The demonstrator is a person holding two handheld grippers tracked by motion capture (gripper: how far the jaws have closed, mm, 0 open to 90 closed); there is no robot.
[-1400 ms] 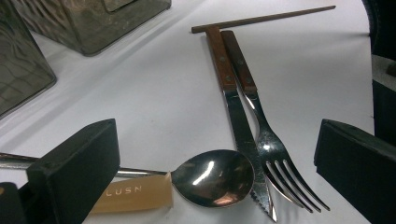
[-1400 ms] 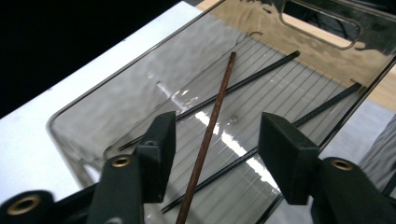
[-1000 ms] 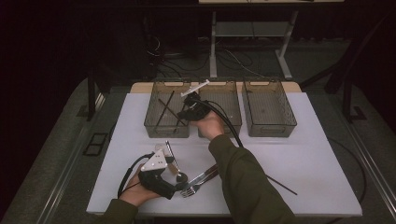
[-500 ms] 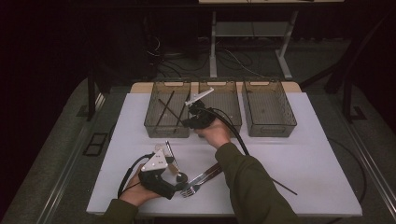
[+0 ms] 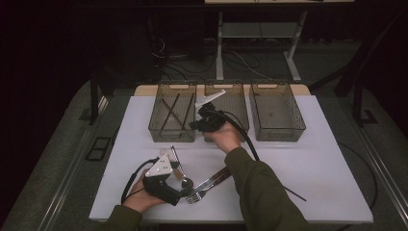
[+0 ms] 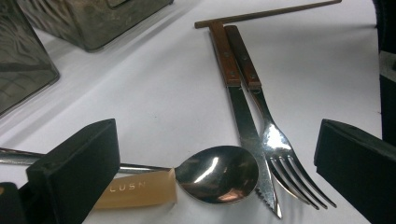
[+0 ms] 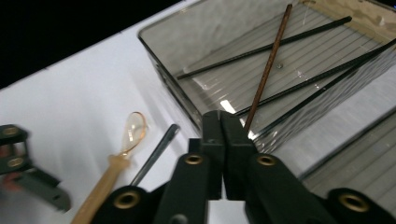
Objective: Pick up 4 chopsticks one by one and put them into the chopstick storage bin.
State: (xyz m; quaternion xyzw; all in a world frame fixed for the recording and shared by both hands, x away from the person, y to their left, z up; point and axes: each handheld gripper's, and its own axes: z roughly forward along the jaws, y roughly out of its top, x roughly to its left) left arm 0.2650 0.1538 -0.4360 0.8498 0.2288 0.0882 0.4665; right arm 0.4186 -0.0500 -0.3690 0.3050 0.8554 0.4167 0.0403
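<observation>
Smoky plastic bins line the far edge of the white table [image 5: 317, 159], and in the left bin [image 5: 174, 133] lie three dark chopsticks [image 7: 261, 48] and a brown chopstick [image 7: 268, 65], its lower end hidden behind the right gripper's jaws. Down at the near left, the left gripper [image 6: 219, 163] rests low on the table with its jaws spread wide and nothing pinched; between them sits a metal spoon [image 6: 217, 174], touching a serrated knife [image 6: 243, 112] and, just beside that, a fork [image 6: 275, 140], both wooden-handled. An amber plastic spoon [image 7: 122, 149] lies by the left bin. Further right, the right gripper [image 7: 223, 122] hovers at the front wall of the left bin, jaws pressed together, empty. The middle bin [image 5: 239, 107] and right bin [image 5: 276, 113] sit beyond.
</observation>
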